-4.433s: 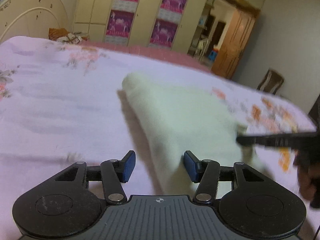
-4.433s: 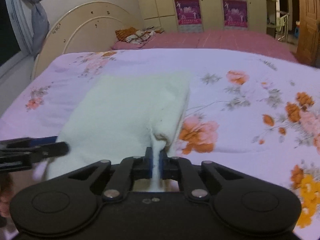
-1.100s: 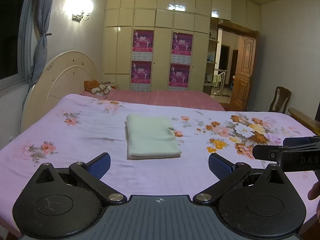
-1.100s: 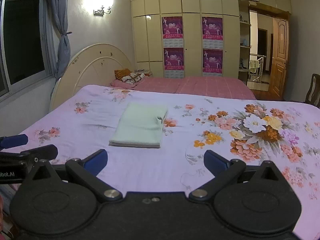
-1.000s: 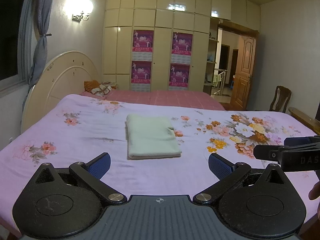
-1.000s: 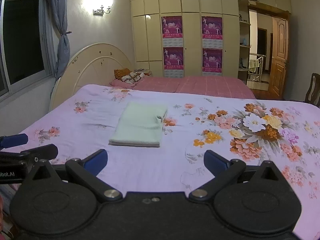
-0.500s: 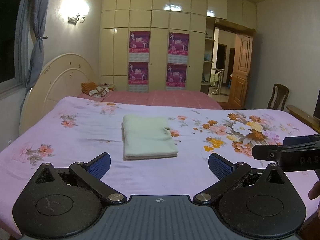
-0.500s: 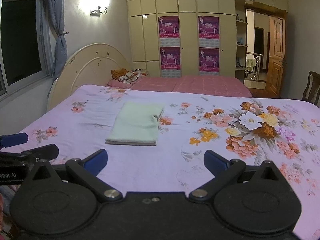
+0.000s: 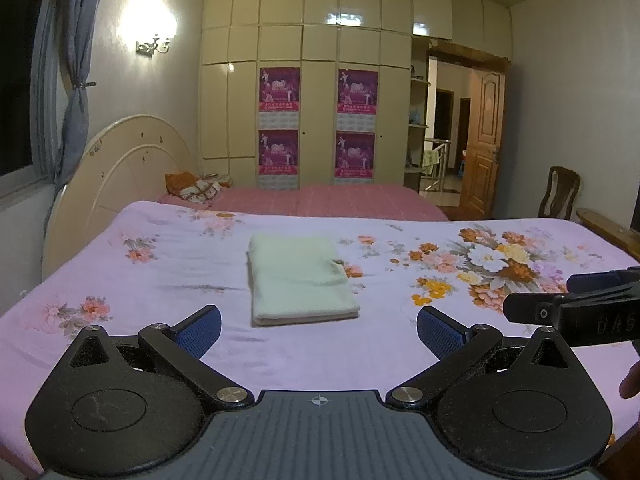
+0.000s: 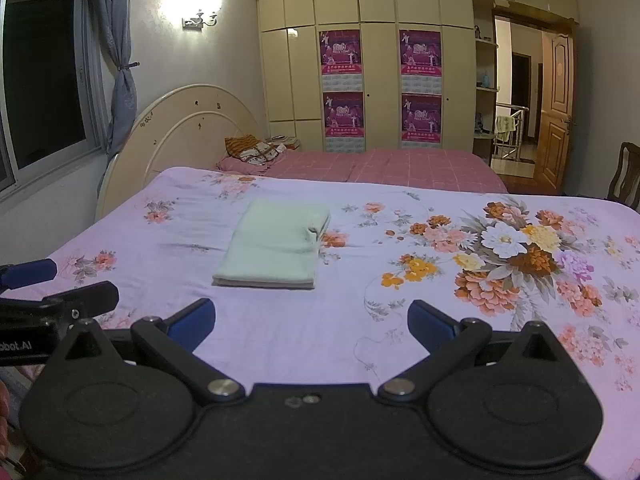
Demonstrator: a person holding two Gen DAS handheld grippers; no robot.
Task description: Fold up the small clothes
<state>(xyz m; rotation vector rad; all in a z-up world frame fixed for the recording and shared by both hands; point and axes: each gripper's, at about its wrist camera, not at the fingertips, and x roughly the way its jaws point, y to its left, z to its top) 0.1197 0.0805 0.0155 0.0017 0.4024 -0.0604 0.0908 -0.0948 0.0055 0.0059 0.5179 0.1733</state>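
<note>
— What does each camera catch that the other misses?

— The left camera shows the right gripper (image 9: 576, 304) poking in from the right edge, and a wooden chair (image 9: 559, 192) by the door (image 9: 482, 144). The right camera shows the left gripper (image 10: 52, 292) at its left edge, plus the dark window (image 10: 44, 92) and the curtain (image 10: 116, 52).

— And how are the two held?

— Both hover level over the near edge of the bed (image 9: 160, 272), side by side, well apart from the cloth. The fingers (image 9: 200, 330) of each are spread wide, holding nothing.

— The cloth itself?

— A pale green cloth (image 9: 298, 278) lies folded into a neat rectangle, flat on the flowered sheet toward the headboard (image 10: 188, 136) side, with one small corner peeking out on its right edge.
</note>
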